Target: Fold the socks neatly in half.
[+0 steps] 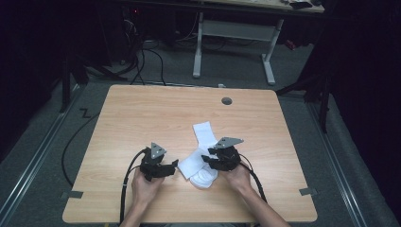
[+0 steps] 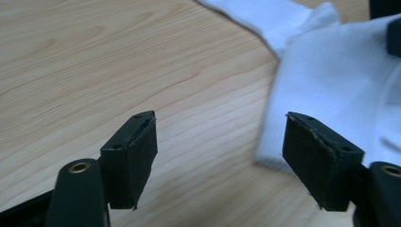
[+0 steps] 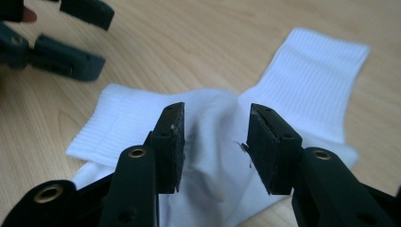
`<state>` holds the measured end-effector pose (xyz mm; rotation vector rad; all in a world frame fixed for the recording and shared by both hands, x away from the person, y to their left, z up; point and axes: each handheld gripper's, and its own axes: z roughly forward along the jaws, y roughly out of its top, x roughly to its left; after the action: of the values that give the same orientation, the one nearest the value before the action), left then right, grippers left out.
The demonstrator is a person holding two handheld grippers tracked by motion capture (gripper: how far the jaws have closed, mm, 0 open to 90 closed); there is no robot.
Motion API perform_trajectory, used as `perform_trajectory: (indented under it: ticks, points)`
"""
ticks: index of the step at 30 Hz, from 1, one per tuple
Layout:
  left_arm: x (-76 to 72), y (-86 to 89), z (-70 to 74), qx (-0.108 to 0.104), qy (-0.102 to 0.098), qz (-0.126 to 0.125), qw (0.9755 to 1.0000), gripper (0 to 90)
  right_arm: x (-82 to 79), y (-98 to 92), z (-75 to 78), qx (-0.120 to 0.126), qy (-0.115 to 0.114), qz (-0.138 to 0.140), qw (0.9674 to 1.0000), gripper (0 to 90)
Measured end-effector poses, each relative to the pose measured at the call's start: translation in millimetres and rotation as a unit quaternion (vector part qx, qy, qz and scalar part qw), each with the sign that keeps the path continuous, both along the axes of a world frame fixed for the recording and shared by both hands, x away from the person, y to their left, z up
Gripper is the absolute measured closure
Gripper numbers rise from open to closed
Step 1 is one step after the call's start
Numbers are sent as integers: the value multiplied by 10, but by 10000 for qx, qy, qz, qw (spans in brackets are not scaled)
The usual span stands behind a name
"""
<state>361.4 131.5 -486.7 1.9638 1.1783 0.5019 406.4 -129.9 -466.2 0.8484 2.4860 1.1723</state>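
The table (image 1: 142,113) is pale wood with a round grey grommet (image 1: 227,100) toward its far edge, and it carries two white socks (image 1: 201,156) near the person's side, a little right of the middle. One sock lies stretched away from the person, its ribbed cuff (image 3: 326,61) flat and square-ended; the other crosses under it, its cuff (image 3: 101,123) pointing toward the left tool, with both foot ends bunched together in a soft heap.

The left tool (image 1: 174,165) rests just beside the heap, its jaws wide with bare wood between them and the cloth edge just past the right one. The right tool (image 3: 215,142) stands over the heap, jaws fairly wide with a raised fold of sock between the pads (image 3: 172,142); the pads do not look pressed on it.

The socks will likely handle as light, limp, slightly stretchy knit: nothing fragile, not slippery, but a pinch may lift one layer and drag the other. The ribbed cuffs look the firmest places to take hold, each clear of the overlap.
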Motion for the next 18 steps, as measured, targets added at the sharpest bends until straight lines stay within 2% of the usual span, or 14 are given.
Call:
perform_trajectory:
  ticks: [4, 7, 9, 13, 15, 18]
  points:
    - [31, -122, -13, 101, 223, -87, 9997, 241, -104, 10, 97, 16, -289, 69, 9996, 604]
    - [42, -149, -50, 162, 327, -27, 9993, 241, -201, 71, 130, -71, -420, 280, 9987, 645]
    - [37, -143, -66, 143, 340, 42, 9993, 248, -250, 137, 131, -139, -418, 480, 9979, 660]
    - [30, -118, -66, 161, 344, 112, 9992, 250, -284, 312, 43, -351, -210, 790, 9960, 626]
    - [27, -103, -62, 145, 326, 144, 9993, 250, -242, 380, -34, -457, -13, 778, 9959, 598]
    - [28, -81, -70, 140, 345, 186, 9991, 249, -176, 432, -130, -555, 152, 734, 9956, 592]
